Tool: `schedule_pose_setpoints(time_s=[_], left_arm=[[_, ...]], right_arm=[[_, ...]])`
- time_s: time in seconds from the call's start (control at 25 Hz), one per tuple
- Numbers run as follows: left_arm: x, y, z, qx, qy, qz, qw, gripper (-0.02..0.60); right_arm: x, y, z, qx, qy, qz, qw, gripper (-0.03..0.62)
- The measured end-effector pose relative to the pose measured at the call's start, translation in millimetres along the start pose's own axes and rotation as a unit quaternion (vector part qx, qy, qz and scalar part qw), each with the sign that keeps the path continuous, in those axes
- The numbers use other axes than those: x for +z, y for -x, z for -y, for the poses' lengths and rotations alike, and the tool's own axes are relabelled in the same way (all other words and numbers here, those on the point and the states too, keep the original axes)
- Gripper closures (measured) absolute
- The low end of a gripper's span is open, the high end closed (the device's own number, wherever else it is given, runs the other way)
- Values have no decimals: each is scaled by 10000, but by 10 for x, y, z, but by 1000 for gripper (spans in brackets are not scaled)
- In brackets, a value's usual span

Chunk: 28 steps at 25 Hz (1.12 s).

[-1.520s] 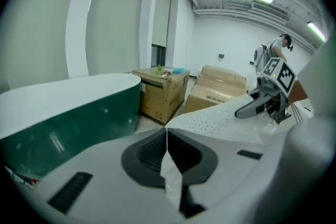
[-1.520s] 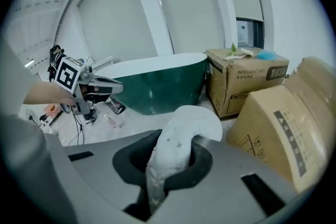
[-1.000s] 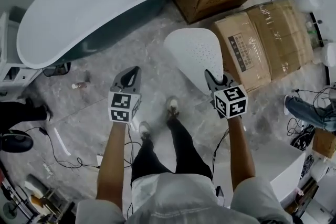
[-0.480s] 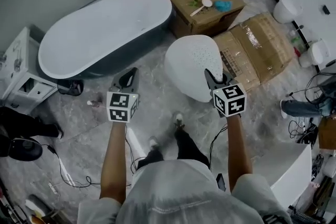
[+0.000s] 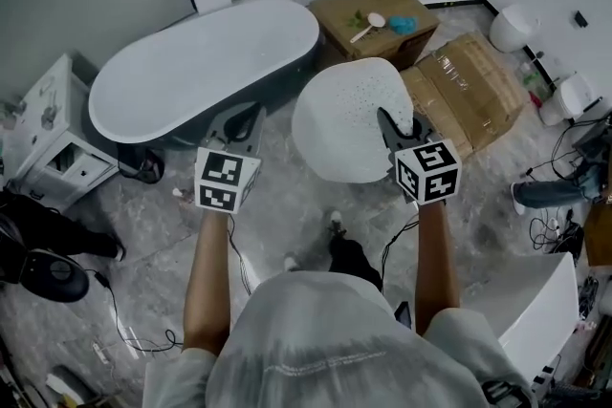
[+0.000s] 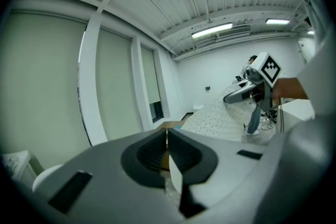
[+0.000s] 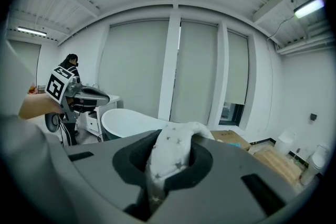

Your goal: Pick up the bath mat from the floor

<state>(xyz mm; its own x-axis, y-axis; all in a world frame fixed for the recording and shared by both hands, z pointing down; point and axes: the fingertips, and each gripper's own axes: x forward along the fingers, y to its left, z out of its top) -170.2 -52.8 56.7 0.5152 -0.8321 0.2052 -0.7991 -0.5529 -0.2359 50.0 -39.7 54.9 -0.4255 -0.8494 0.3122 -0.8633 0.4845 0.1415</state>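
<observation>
The bath mat (image 5: 344, 119) is a white, dotted, rounded sheet that hangs off the floor in front of me. My right gripper (image 5: 386, 118) is shut on its right edge. In the right gripper view a fold of the star-patterned mat (image 7: 169, 152) is bunched between the jaws of my right gripper (image 7: 170, 157). My left gripper (image 5: 252, 112) is held level to the left of the mat, apart from it, shut and holding nothing. In the left gripper view my left gripper (image 6: 167, 139) has its jaws together, and the mat (image 6: 218, 118) and the right gripper (image 6: 245, 94) show beyond it.
A white bathtub (image 5: 201, 72) lies ahead on the left. Two cardboard boxes (image 5: 382, 19) (image 5: 473, 86) stand behind the mat. A white cabinet (image 5: 53, 143) is at far left, and cables (image 5: 124, 320) trail over the marble floor. A toilet (image 5: 516, 24) stands at the far right.
Both grippers and my head have risen. The mat has come higher off the floor with the right gripper, and more of the room shows around it.
</observation>
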Motion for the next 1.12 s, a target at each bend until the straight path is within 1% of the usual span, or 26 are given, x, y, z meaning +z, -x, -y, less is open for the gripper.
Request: schedule_pose_setpoints(time_s=[0.24,0.44,0.6,0.8,1.12], left_arm=[[237,282,-103,46,-83,192,9998,561],[561,501,-167,164,-146,503,9985,561],[710,640,-201,201,-190,617,9977,561],[744,710,-192,137,-177,599,9980,561],[595,722,-256,80,-122,483,9987,561]], right_arm=[[367,128,-268,30,248,254,9994,557],[714,285,-449,186,541,565,9968,557],[886,367,-568,303,583,722,9952,557],[948,356,-688,384,692,776,9938,557],[971,248,-864,510,783,775,9926,557]])
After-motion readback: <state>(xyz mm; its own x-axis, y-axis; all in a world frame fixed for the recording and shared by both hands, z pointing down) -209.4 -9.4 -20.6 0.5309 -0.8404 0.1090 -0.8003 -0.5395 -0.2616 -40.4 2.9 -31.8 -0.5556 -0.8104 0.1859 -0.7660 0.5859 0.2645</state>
